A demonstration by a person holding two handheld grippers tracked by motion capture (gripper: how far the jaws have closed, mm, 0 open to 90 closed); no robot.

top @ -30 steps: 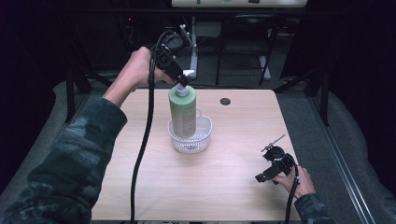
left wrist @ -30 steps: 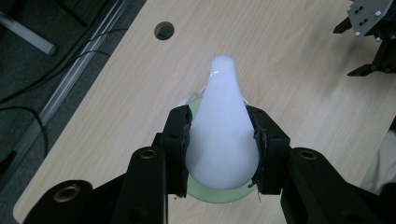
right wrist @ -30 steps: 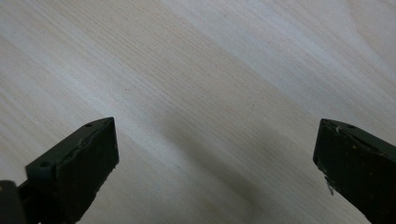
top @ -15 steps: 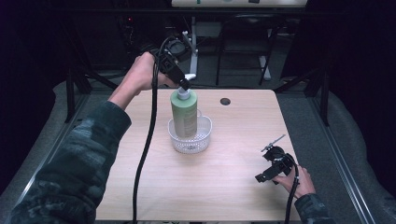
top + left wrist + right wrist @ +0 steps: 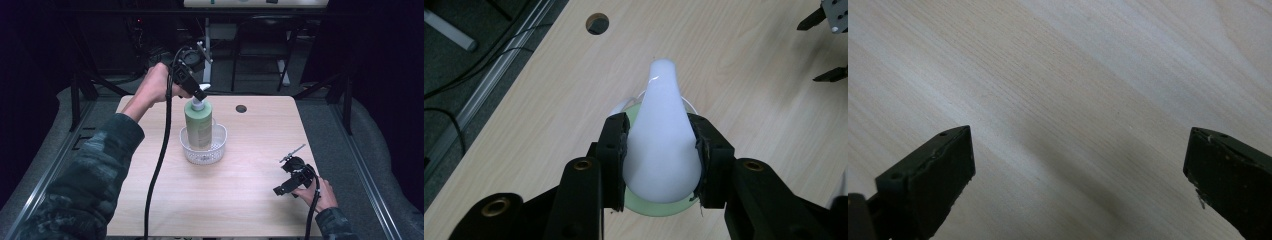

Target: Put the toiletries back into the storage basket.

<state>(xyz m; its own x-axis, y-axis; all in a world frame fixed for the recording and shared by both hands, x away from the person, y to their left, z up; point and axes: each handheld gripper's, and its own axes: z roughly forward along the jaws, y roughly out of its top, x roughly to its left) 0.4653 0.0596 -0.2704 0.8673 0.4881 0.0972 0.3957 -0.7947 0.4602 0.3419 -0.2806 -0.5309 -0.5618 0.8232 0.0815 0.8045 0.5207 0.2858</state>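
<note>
A person's left gripper (image 5: pixel 200 92) is pinching the white plastic pump head (image 5: pixel 663 135) of a tall pale-green plastic bottle (image 5: pixel 198 125), its two black jaws pressed against either side of the pump. The bottle is standing upright inside a small round white mesh basket (image 5: pixel 216 148) on a light wooden table (image 5: pixel 240 200), its base resting in the basket and its neck rising well above the rim. The basket is sitting near the middle of the table, slightly toward the far edge. A camouflage-patterned sleeve (image 5: pixel 95 170) is reaching in from the near left of the basket, and a black cable (image 5: pixel 159 165) is trailing down from the left gripper, passing just left of the basket toward the table's near edge. A small round hole (image 5: pixel 241 108) in the tabletop is lying beyond and to the right of the basket. Well apart from the basket, near the table's right front corner, the right gripper (image 5: pixel 286 186) is hovering low over bare wood, its jaws spread wide with nothing between them.
</note>
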